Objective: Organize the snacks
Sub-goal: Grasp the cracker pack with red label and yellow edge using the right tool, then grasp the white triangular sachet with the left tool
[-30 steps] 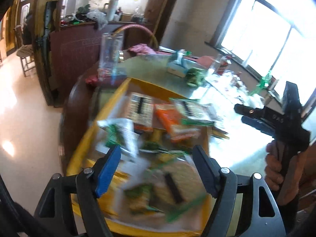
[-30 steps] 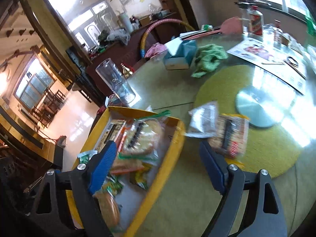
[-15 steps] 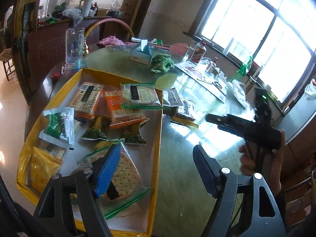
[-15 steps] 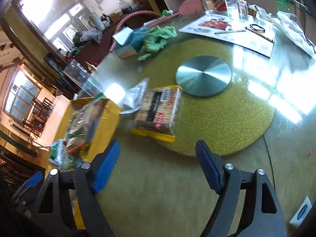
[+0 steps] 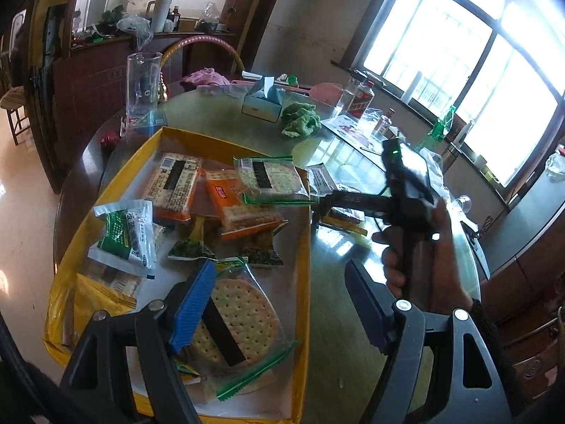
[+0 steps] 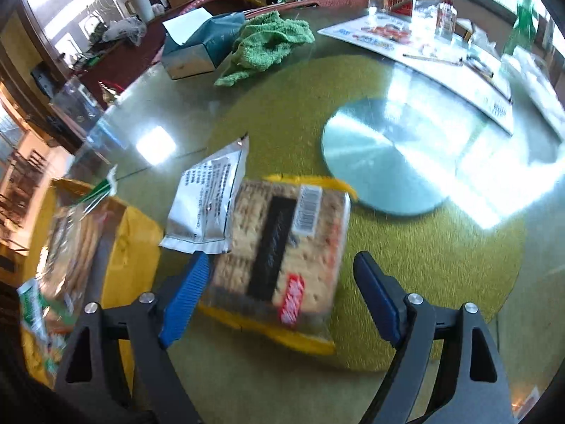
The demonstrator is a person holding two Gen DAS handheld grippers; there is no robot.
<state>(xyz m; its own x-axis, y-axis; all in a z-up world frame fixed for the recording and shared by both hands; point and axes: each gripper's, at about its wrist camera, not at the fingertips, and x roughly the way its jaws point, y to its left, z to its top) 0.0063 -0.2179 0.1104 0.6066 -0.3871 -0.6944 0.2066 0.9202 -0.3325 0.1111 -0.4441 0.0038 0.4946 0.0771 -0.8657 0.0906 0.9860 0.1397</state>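
The right tongs [image 6: 279, 300] are spread wide, their jaws having just been opening, and are held over a cracker packet [image 6: 282, 251] that lies flat on the glass-topped desk [image 6: 183, 106], just right of the yellow box [image 6: 130, 243]. The packet sits between the pads but is not yet pinched. A silver sachet [image 6: 208, 205] lies touching the packet's far-left corner, possibly tucked partly under it.

Several risks can be judged from here. The sachet could be caught along with the packet if the left pad is lowered over that corner, and two items would then be dragged together. The packet is flat and slick, so it may be pushed along the glass rather than gripped, or its crackers may be crushed by a hard squeeze.

The left tongs [image 5: 279, 304] are likewise spread and empty, held above the round crackers [image 5: 236, 321] in the near end of the box; a collision between both tools is possible during the transfer.
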